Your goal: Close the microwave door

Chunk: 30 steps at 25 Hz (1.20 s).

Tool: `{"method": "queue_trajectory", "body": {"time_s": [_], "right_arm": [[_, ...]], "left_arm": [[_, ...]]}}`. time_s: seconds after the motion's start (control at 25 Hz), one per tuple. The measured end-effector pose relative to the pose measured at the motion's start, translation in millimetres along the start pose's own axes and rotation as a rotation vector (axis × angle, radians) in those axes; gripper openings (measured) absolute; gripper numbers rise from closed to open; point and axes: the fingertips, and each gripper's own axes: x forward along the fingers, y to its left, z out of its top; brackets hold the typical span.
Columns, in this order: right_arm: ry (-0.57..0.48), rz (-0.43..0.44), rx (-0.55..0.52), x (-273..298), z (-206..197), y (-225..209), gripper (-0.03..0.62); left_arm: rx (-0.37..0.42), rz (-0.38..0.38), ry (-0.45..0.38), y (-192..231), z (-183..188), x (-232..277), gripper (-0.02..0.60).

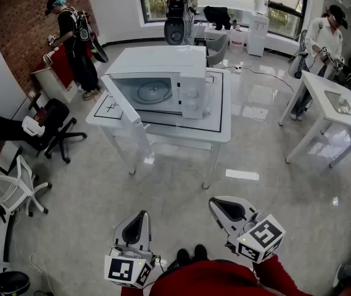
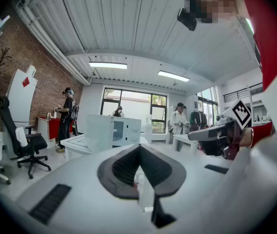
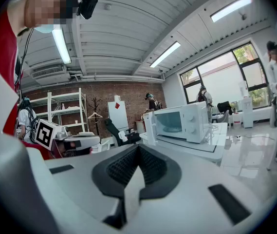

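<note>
A white microwave [image 1: 163, 82] stands on a white table [image 1: 221, 131] in the middle of the room. Its door [image 1: 123, 102] is swung open to the left, and the glass turntable shows inside. Both grippers are held low near the person's body, far from the table. My left gripper [image 1: 142, 215] is shut with nothing in it, and so is my right gripper [image 1: 214, 203]. In the left gripper view the microwave [image 2: 124, 130] is small and distant beyond the shut gripper [image 2: 139, 147]. The right gripper view has the microwave [image 3: 184, 123] and its open door [image 3: 150, 126] ahead of the shut gripper [image 3: 138, 147].
Bare shiny floor lies between me and the table. A black office chair [image 1: 55, 131] and a white chair [image 1: 15, 190] stand at the left. A second white table [image 1: 332, 113] is at the right. Three people stand around the room's far side.
</note>
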Motion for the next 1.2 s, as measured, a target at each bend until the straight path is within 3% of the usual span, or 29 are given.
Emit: {"method": "queue_trajectory", "body": {"time_s": [1.2], "right_arm": [[0.011,-0.005,0.054,-5,-12,-8,0.012]], "left_arm": [[-0.009,-0.035,0.041,-14,-16,11,0.011]]}}
